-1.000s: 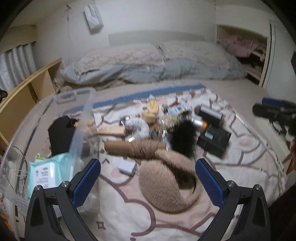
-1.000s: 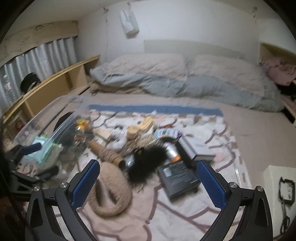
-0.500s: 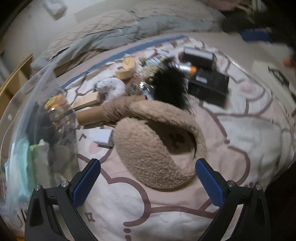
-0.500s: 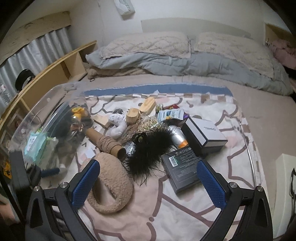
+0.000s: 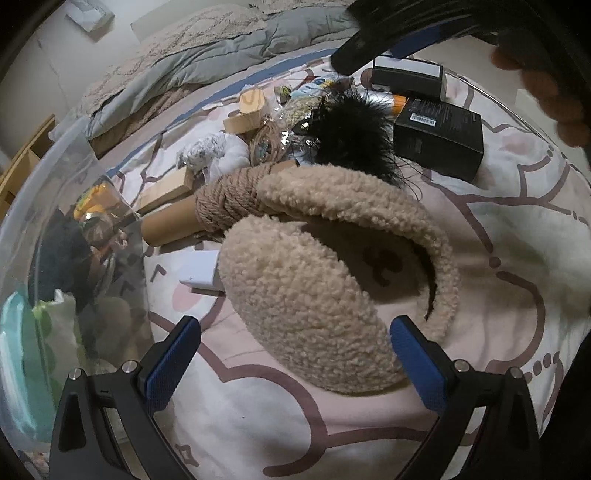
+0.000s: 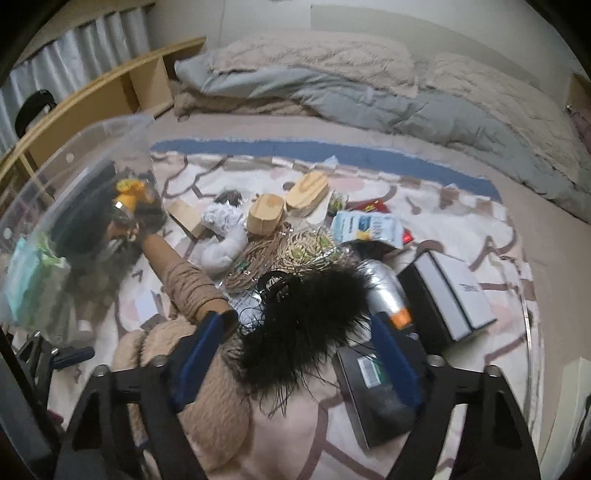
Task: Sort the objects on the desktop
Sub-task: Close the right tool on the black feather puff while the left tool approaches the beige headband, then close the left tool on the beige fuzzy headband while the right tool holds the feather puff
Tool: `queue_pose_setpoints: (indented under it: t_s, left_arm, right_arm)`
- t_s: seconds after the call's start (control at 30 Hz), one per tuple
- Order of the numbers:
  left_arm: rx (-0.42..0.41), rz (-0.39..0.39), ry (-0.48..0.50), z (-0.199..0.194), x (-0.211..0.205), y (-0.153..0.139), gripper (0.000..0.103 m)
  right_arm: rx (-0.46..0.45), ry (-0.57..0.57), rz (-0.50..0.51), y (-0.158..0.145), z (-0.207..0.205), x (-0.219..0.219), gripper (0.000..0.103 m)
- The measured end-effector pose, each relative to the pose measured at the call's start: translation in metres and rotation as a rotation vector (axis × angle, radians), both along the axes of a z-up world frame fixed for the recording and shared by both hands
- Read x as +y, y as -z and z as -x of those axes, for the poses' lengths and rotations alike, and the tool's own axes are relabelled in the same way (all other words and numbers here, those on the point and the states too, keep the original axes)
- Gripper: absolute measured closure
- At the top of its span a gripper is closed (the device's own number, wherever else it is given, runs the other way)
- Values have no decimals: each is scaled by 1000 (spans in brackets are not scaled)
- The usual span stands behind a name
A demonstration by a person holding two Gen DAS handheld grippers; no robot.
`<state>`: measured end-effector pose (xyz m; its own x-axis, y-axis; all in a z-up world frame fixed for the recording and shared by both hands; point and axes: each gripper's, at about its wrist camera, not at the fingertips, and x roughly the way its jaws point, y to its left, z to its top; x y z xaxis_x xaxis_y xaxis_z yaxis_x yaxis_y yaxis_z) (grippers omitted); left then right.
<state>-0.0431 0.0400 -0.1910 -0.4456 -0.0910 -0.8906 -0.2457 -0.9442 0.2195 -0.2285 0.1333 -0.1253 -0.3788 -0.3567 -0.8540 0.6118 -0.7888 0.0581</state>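
Observation:
A beige fleece headband (image 5: 314, 295) lies on the patterned sheet, and its near end sits between the fingers of my left gripper (image 5: 295, 358). That gripper is open, with neither pad touching the fleece. A black feathery piece (image 6: 306, 325) lies on the clutter beside the headband (image 6: 207, 387). My right gripper (image 6: 295, 354) straddles it with jaws closing; the feathers are between the pads, which do not visibly press on them. In the left wrist view the right gripper (image 5: 406, 29) is a dark blur at the top.
A clear plastic bin (image 6: 74, 147) with wipes and bottles stands on the left. Around the feathers lie a twine-wrapped cardboard tube (image 6: 184, 280), a silver bottle (image 6: 384, 291), a black box (image 6: 376, 391), a white-topped box (image 6: 450, 291) and wooden blocks (image 6: 266, 214). Bedding is piled behind.
The left gripper has sunk and tilted down onto the headband. The right gripper has come down over the black feathers, and its jaws have narrowed.

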Motion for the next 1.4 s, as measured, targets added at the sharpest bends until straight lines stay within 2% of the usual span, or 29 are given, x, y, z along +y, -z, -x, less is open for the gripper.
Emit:
queue_pose_setpoints:
  t_s: [0.03,0.07,0.13,0.17,0.3,0.4,0.47,0.6,0.77,1.0,1.13,1.27,1.4]
  left_arm:
    - [-8,-5,3,0,1,2,0]
    - [-17,-9,7,0,1,3,0]
    - [-26,-13,13,1,3,7,0]
    - [-27,-13,13,1,3,7,0]
    - [-34,-23,0,5,-2,9,0]
    - [-43,-29,-13,6,-11,10,0]
    - [-63,-35,-20,5,-19,12,0]
    - [-84,-38,-53,2,-35,11,0]
    - [-78,-8,-76,-3,-47,10,0]
    - [-46,95,-43,-11,-48,9,0]
    - [-56,131,-35,-13,-47,10,0]
    - [-65,112,-54,-14,-48,8,0]
    - [-71,39,-83,-13,-48,1,0]
  right_arm:
    - [-20,12,1,4,4,-3,45]
    - [-43,24,8,8,9,-5,49]
    - [-81,57,31,15,18,-9,51]
    - [-91,70,42,17,22,-12,55]
    - [-119,89,74,21,32,-23,59]
    - [-190,102,83,32,38,-31,64]
    - [-241,109,79,42,40,-32,71]
    - [-247,126,-6,54,39,-28,72]
    - [-251,157,-10,54,41,-11,72]
    - [-223,167,-67,54,33,12,72]
    - [-227,196,-89,58,34,34,72]
    - [-227,228,-80,58,38,56,72]
    - [-241,266,-40,54,43,77,72]
